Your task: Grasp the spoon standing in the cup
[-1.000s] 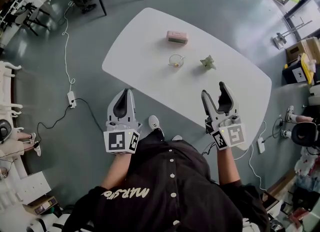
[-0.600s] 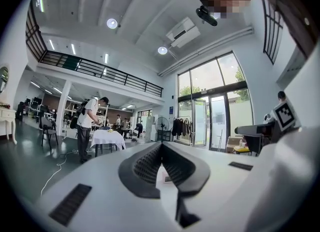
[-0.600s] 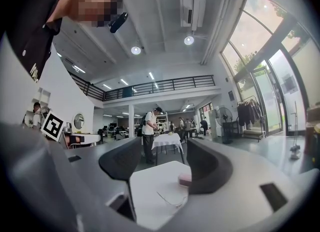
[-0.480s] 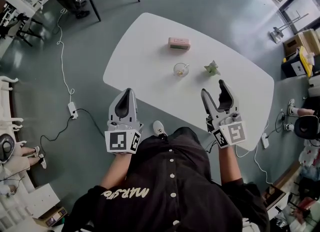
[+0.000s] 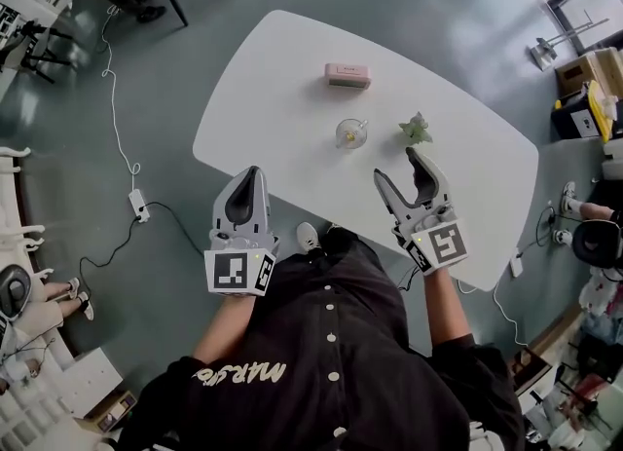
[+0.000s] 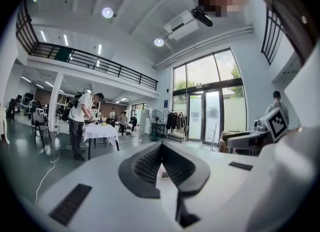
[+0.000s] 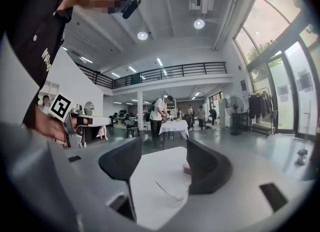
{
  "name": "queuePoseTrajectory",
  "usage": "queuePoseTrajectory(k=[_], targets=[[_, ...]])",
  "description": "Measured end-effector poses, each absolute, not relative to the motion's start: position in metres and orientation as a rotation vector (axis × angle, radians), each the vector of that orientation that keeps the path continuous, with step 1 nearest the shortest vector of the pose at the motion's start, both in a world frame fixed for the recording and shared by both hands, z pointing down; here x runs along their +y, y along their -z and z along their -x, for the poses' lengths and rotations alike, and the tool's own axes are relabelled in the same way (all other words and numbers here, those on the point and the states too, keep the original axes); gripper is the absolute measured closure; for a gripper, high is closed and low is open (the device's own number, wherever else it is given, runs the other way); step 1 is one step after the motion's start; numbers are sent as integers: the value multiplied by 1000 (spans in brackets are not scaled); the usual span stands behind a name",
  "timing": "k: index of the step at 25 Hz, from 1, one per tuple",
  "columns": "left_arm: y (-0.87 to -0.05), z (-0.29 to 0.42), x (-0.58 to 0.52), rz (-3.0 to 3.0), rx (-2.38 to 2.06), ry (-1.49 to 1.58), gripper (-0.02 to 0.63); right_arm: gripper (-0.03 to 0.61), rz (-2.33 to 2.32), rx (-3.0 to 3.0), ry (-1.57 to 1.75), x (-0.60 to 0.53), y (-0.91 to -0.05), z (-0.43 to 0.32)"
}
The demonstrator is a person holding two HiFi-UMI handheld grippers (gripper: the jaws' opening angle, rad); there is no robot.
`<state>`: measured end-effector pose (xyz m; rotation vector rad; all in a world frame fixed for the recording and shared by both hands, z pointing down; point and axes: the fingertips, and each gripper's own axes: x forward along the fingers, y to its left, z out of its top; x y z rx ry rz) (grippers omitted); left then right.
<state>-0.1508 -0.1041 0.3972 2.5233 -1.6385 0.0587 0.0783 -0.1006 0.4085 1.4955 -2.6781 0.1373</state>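
A clear glass cup (image 5: 350,133) with a thin spoon leaning in it stands mid-table on the white table (image 5: 263,108). In the right gripper view the cup (image 7: 172,192) shows low between the jaws, a short way ahead. My right gripper (image 5: 399,169) hangs open over the table's near edge, just right of and nearer than the cup, its jaws empty (image 7: 164,165). My left gripper (image 5: 250,178) is shut and empty, held off the table's near-left edge. In the left gripper view its pads (image 6: 161,151) meet.
A pink box (image 5: 348,75) lies beyond the cup, and a small green object (image 5: 416,130) sits to the cup's right. White cables (image 5: 122,98) trail over the grey floor at left. People stand at a cloth-covered table (image 7: 173,126) in the hall.
My right gripper has moved forward and left, closer to the cup, jaws still apart. The left gripper has barely moved. The head view has shifted a little.
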Motion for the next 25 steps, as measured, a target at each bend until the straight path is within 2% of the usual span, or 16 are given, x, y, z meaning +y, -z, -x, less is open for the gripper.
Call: queuePoseTrajectory(k=[13,25], targets=[[-420,134,-119,-2445,-1622,-134,605,299,-1254,-2612,-253,-136,-511,-60],[-440,129,-110,-2396,-1611,-197,606,318,-1061,-2495,-92,-147,-588,-32]])
